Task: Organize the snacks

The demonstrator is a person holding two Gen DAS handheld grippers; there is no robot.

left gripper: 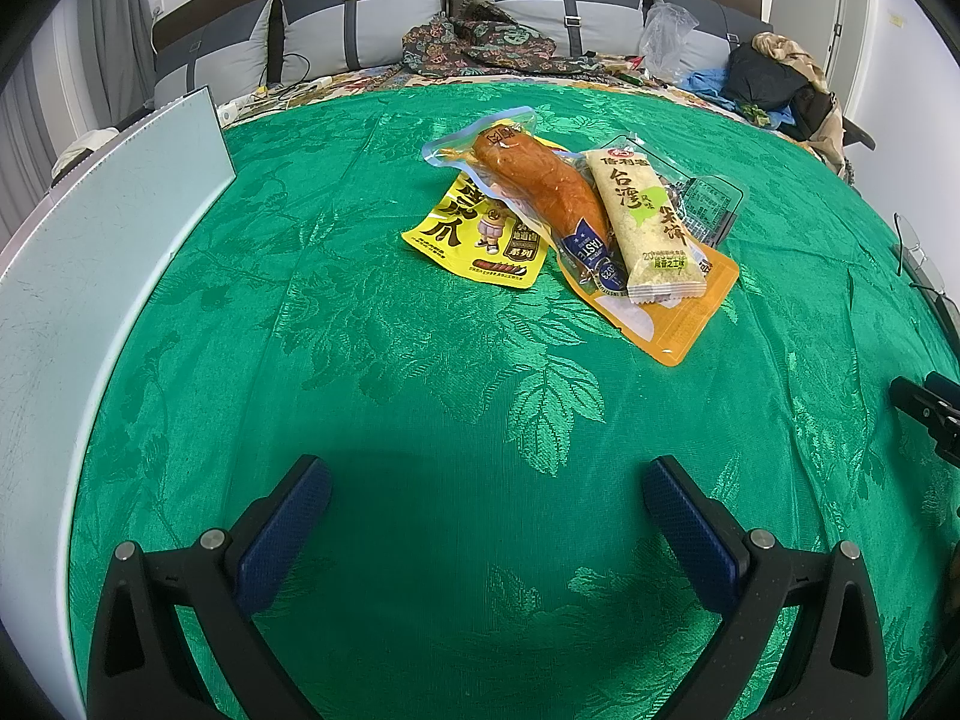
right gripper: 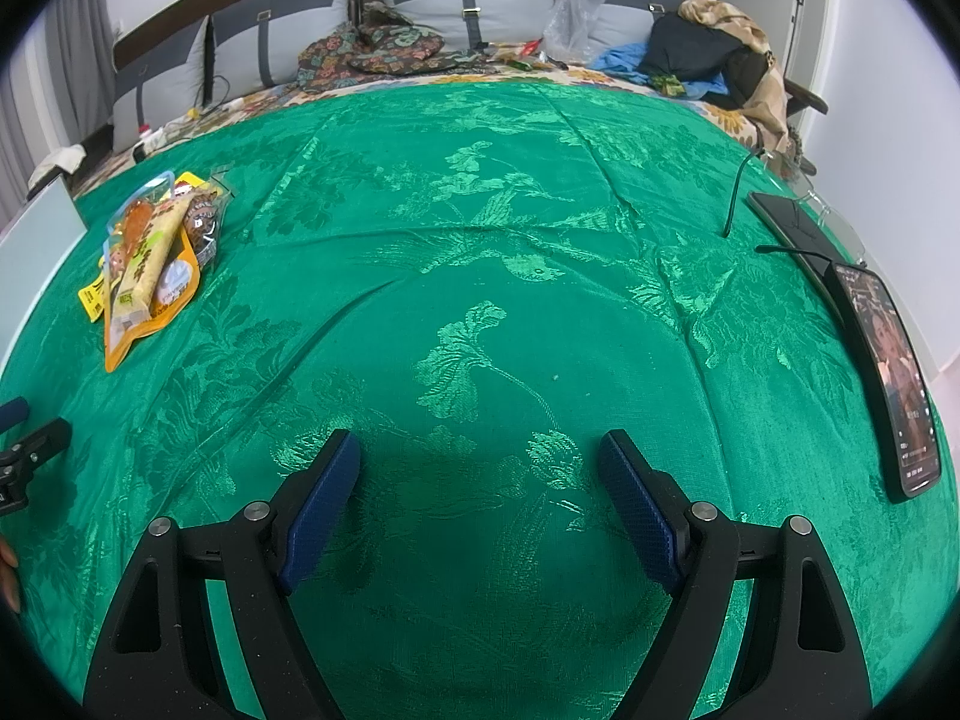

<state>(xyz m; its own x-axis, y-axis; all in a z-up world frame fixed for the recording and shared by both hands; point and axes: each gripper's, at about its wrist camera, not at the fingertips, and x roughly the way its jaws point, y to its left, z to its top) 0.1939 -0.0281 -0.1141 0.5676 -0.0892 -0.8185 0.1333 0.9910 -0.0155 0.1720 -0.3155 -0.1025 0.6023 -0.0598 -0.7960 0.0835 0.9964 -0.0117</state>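
A pile of snack packs lies on the green cloth (left gripper: 420,360). In the left wrist view I see a yellow pack with black characters (left gripper: 474,234), a vacuum-packed orange sausage (left gripper: 540,186), a pale rice-cracker bar (left gripper: 648,222), an orange pouch (left gripper: 678,318) under them and a clear dark pack (left gripper: 708,204) behind. My left gripper (left gripper: 486,480) is open and empty, well short of the pile. My right gripper (right gripper: 480,450) is open and empty over bare cloth; the pile (right gripper: 150,258) lies far to its left.
A white box (left gripper: 90,276) stands along the left edge. A phone (right gripper: 900,384) and a dark tablet (right gripper: 792,228) with a cable lie at the right edge. Cushions, clothes and a plastic bag (left gripper: 666,36) are at the back.
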